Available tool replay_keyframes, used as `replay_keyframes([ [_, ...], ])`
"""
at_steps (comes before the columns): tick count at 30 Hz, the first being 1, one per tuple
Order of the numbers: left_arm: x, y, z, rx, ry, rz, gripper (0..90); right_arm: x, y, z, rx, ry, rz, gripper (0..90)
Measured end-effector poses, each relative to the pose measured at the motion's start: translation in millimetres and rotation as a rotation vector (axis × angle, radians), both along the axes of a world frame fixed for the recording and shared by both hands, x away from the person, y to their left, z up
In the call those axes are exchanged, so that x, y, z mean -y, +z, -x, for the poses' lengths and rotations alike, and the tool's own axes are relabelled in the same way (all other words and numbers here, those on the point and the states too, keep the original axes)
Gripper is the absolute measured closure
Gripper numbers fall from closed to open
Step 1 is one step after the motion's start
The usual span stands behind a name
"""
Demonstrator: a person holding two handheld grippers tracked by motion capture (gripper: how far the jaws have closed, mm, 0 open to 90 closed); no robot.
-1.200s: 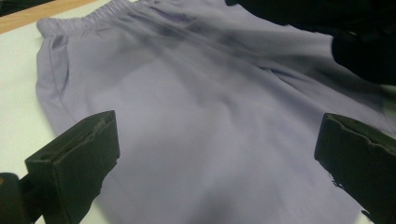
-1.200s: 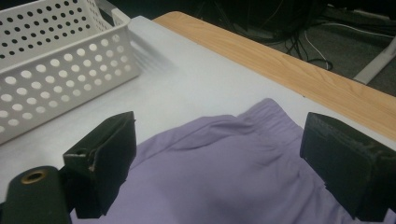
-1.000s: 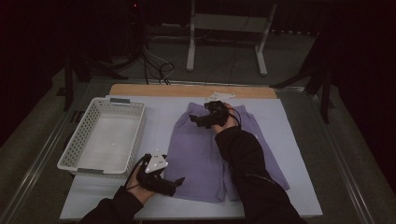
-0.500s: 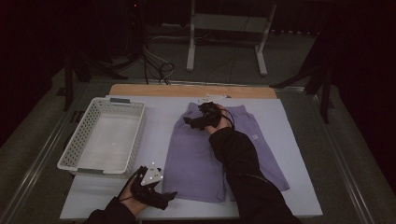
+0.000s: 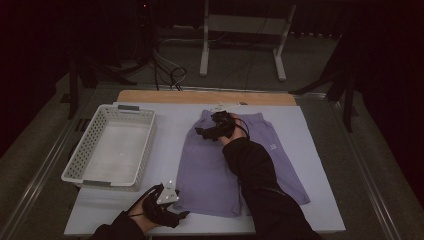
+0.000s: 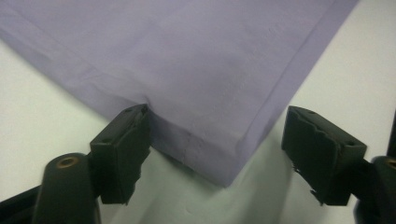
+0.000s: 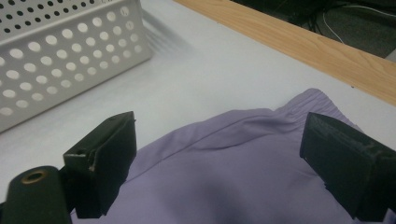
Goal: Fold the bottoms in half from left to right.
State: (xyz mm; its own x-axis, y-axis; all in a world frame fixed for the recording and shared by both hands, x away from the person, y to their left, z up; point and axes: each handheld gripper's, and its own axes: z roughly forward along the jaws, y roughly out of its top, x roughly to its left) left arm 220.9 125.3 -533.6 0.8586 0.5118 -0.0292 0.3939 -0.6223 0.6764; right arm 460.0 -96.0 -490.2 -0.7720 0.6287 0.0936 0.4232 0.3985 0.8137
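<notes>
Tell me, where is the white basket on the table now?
In the high view, the white basket stands on the left part of the table, left of the purple shorts.

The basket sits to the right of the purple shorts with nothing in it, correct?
Not quite. The high view shows the basket to the left of the purple shorts, not the right. It does have nothing in it.
</notes>
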Motion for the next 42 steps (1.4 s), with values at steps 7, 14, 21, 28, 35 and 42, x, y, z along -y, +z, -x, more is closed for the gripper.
replay_keyframes([
  [7,-2.8,-0.7,-4.2,0.011,-0.012,0.053,57.1,1.2,0.9,0.0,0.003,-0.004,0.001,10.7],
  [14,-6.3,-1.7,-10.5,-0.002,0.013,0.076,83.3,3.2,3.6,-0.3,0.007,-0.001,-0.006,10.9],
  [21,0.9,11.5,-6.3,0.070,0.014,0.103,88.1,2.9,5.5,-1.3,-0.002,0.004,-0.017,13.2],
  [28,3.2,22.6,-2.7,0.117,0.017,0.156,88.1,-0.2,11.0,-6.5,0.002,0.018,-0.054,12.1],
  [35,4.0,24.8,-1.6,0.123,0.009,0.171,88.1,-6.1,17.7,-16.5,0.045,-0.013,-0.020,9.4],
  [42,3.8,25.4,-1.3,0.128,0.008,0.173,88.2,-20.8,6.0,-26.9,-0.029,-0.121,0.043,8.7],
])
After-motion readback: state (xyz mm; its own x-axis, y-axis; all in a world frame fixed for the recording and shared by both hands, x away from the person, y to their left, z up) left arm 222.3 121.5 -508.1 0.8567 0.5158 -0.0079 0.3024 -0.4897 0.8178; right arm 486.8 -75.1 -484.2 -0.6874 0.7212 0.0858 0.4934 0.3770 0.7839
